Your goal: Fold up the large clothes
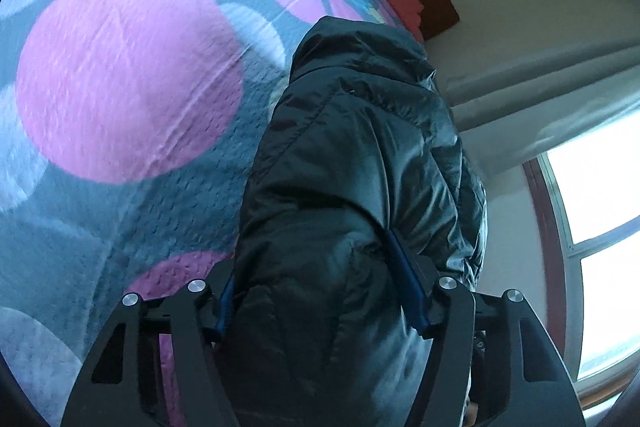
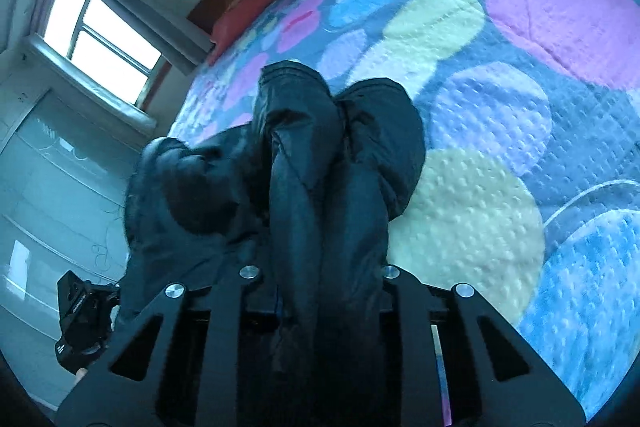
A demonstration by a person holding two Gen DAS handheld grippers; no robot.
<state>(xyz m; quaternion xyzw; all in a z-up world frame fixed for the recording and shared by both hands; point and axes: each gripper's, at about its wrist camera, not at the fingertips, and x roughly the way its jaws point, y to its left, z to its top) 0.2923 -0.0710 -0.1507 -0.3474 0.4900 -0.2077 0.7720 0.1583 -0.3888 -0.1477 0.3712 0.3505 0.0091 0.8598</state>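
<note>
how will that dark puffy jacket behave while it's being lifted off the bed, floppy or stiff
Probably floppy: the jacket bunches into soft folds between the right gripper fingers. Its shiny shell looks slick, so it may slip in the left gripper. The quilted padding suggests it is bulky but light.

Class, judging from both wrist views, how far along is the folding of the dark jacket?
Done: little that shows. In hand: the left gripper and the right gripper each clamp a bunch of the dark puffer jacket, which hangs crumpled above the spotted bedspread. Left: laying it flat and making every fold.
</note>
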